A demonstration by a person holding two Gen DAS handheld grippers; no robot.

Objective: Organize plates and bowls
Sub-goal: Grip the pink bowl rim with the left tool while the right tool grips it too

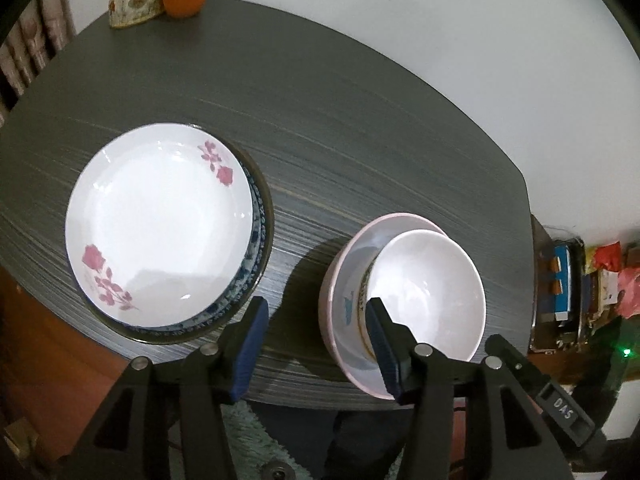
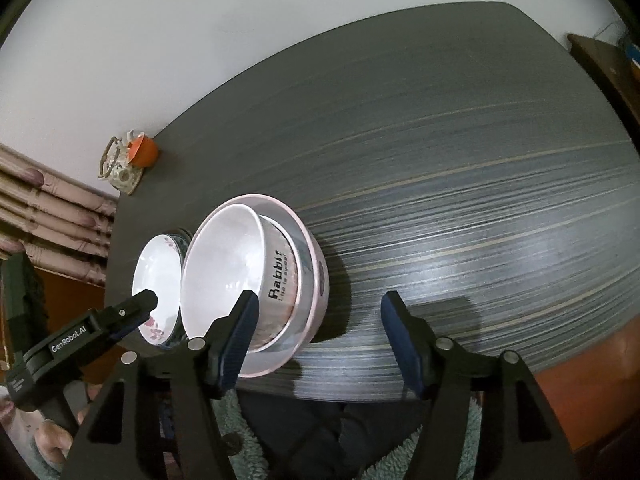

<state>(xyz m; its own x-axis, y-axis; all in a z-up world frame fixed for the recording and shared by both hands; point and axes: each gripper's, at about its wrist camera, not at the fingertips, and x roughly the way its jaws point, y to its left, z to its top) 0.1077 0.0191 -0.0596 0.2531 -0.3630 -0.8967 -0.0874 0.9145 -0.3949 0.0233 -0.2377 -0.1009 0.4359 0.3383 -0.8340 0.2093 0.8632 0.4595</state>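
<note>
Dark streaky wood-grain counter (image 2: 460,168) against a plain white wall (image 1: 440,40). Plates (image 1: 160,224) stacked left, nested bowls (image 1: 404,296) right. Both tools, left (image 1: 316,344) and right (image 2: 320,336), gape wide, holding nothing.

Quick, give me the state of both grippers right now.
Left gripper: open, holding nothing, above the table's near edge.
Right gripper: open, holding nothing, beside the nested bowls.

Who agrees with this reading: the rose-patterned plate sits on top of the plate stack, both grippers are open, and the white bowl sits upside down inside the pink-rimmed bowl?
One detail is wrong. The white bowl sits right way up in the pink-rimmed bowl, its hollow showing in the left wrist view. The rose-patterned plate does top the stack, and the left gripper and right gripper are open.
</note>
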